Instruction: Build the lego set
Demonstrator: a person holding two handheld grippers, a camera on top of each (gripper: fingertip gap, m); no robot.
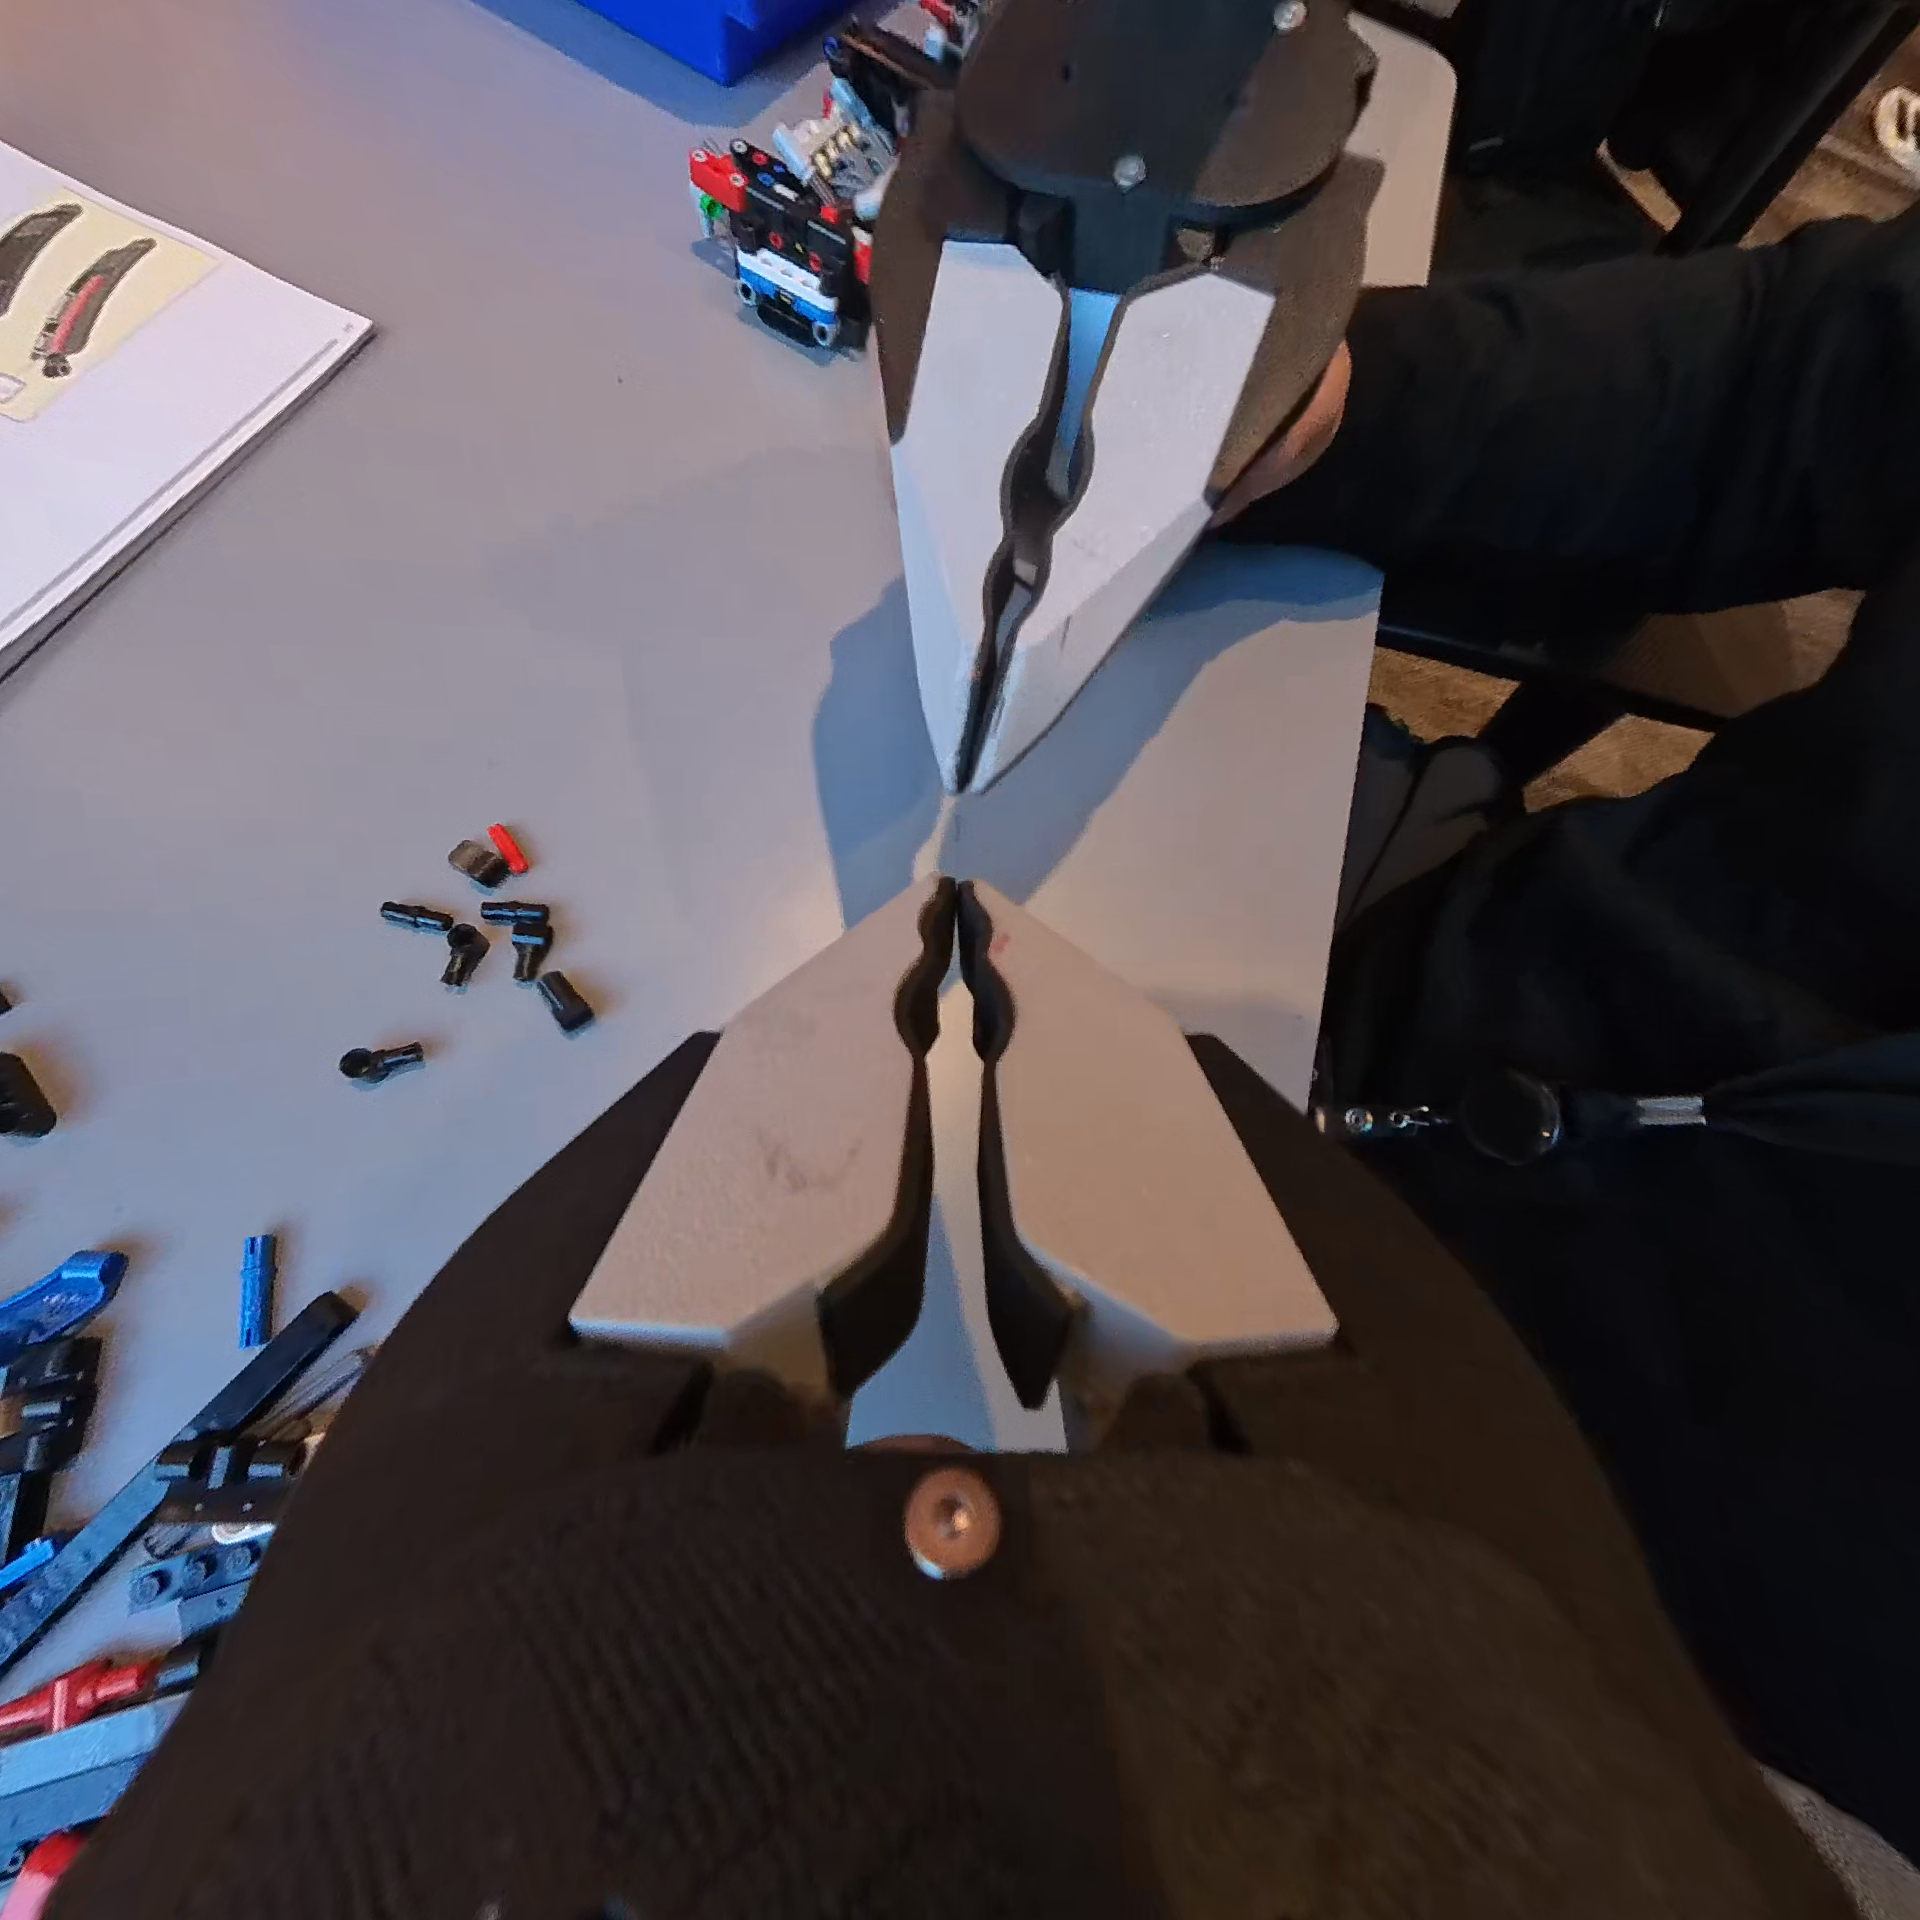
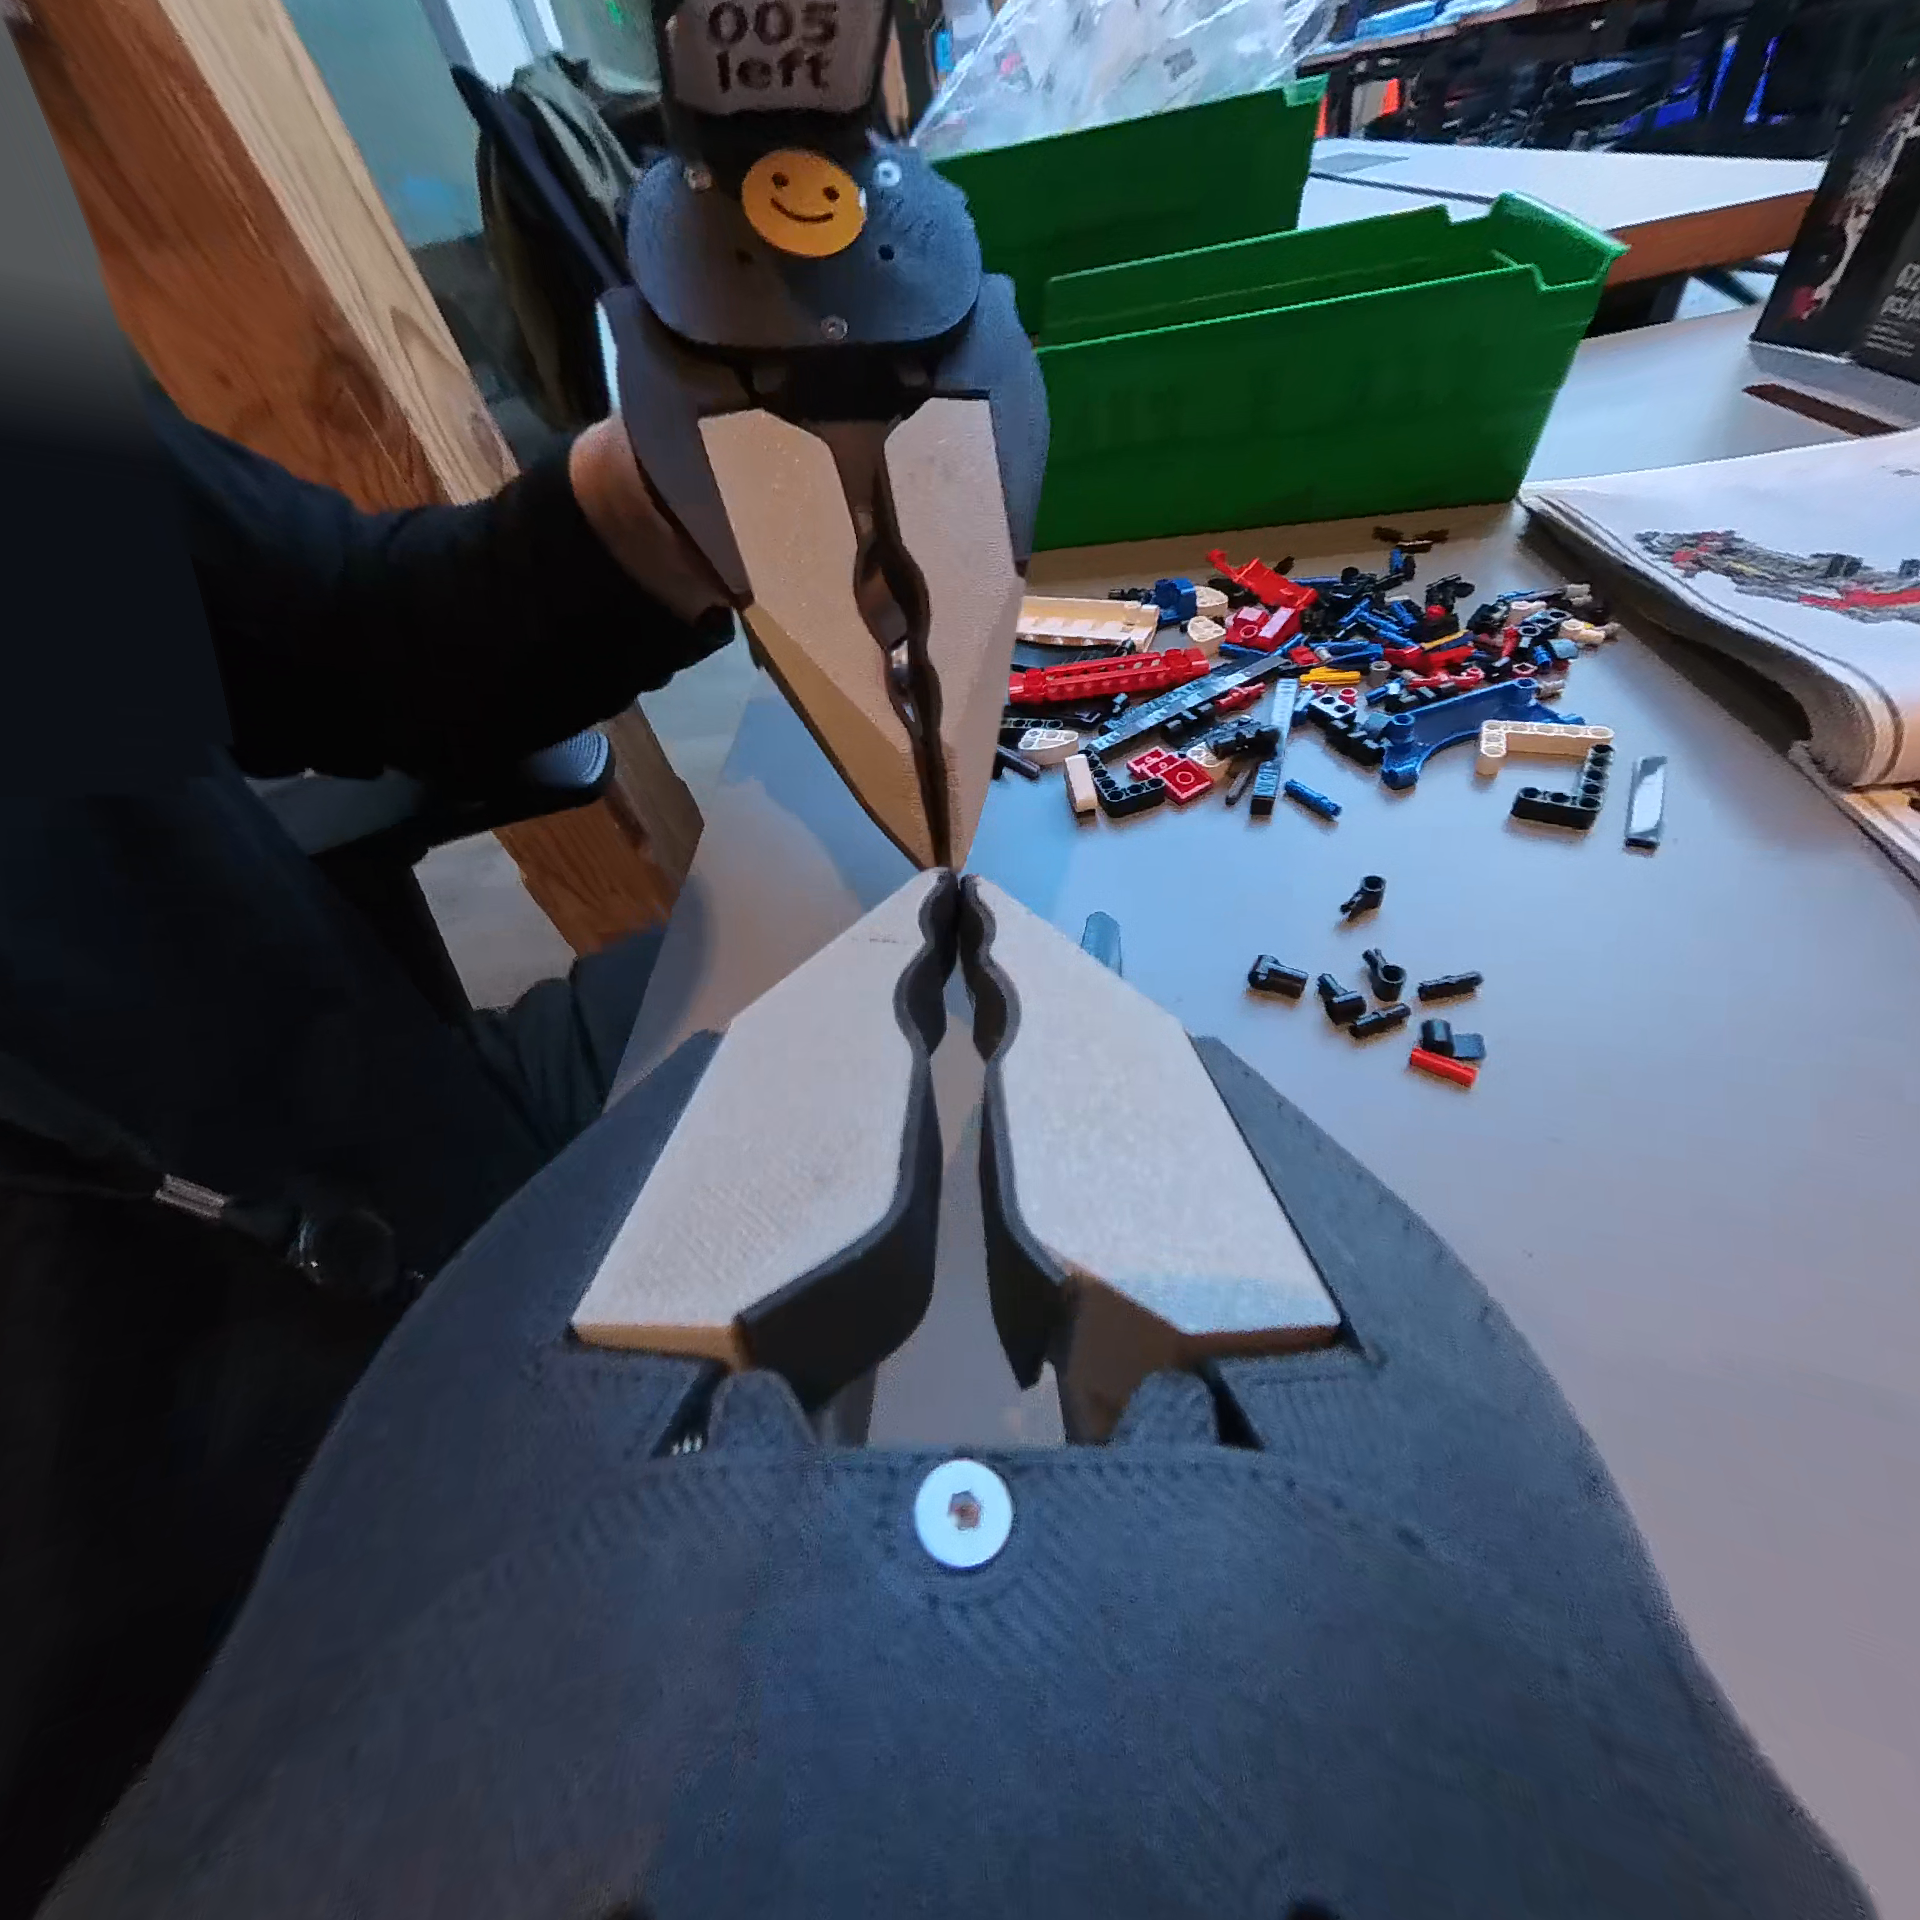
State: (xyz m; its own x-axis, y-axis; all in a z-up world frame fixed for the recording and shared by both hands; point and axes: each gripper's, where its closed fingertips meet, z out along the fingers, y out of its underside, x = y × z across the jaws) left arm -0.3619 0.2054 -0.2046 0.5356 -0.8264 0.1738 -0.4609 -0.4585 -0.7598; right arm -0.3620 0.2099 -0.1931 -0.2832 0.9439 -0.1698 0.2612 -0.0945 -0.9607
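Note:
My left gripper (image 1: 954, 888) and my right gripper (image 2: 958, 883) are both shut and point at each other, tips nearly touching, above the near edge of the grey table (image 1: 623, 582). No piece shows between either pair of jaws. The right gripper (image 1: 964, 784) faces me in the left wrist view, and the left gripper (image 2: 940, 857) faces me in the right wrist view. A cluster of small black pins with one red piece (image 1: 488, 945) lies on the table to the side, and it also shows in the right wrist view (image 2: 1361, 987). A partly built model (image 1: 800, 239) stands farther back.
A pile of loose blue, black, red and white pieces (image 2: 1351, 675) lies in front of two green bins (image 2: 1299, 384). An open instruction booklet (image 1: 125, 395) lies at the table's far side. A blue bin (image 1: 717, 31) and a wooden post (image 2: 260, 260) stand nearby. Only a small space, under 4 cm, lies between the two pairs of fingers.

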